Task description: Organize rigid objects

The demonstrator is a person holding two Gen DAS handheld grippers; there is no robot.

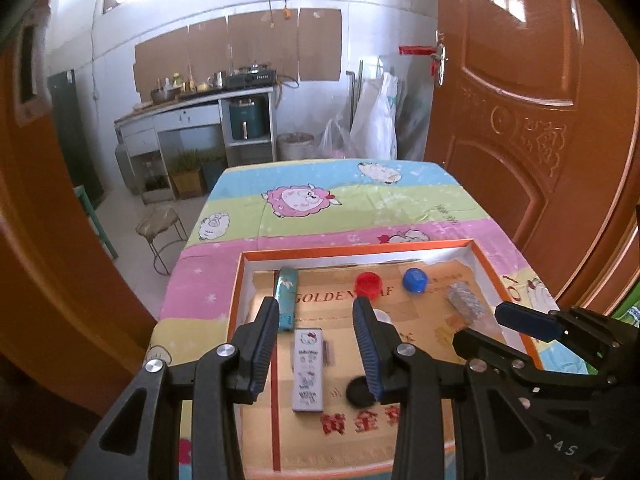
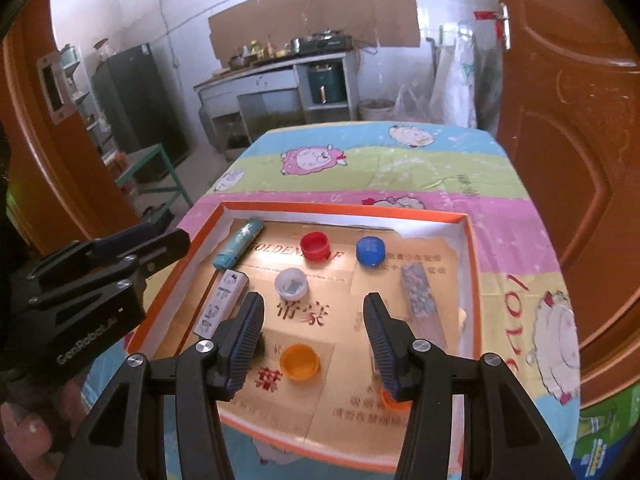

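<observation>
An orange-rimmed shallow box [image 1: 400, 249] [image 2: 344, 212] lies on the table. It holds a teal lighter [image 1: 287, 300] [image 2: 238, 248], a white cartoon lighter [image 1: 308, 372] [image 2: 222, 302], a patterned lighter [image 1: 466, 300] [image 2: 420, 292], and red [image 1: 369, 283] [image 2: 315, 245], blue [image 1: 415, 280] [image 2: 370, 251], white [image 2: 292, 283], black [image 1: 360, 392] and orange [image 2: 300, 361] caps. My left gripper [image 1: 316, 308] hovers open above the white lighter, holding nothing. My right gripper [image 2: 312, 304] hovers open above the box middle, with nothing in it. Its right finger half hides a second orange cap [image 2: 394, 400].
A striped cloth with cartoon sheep [image 1: 304, 200] covers the table. A brown door [image 1: 520, 120] stands close on the right. To the left on the floor are a stool [image 1: 160, 224] and a green frame [image 2: 156, 168]. A kitchen counter [image 1: 192, 108] lines the back wall.
</observation>
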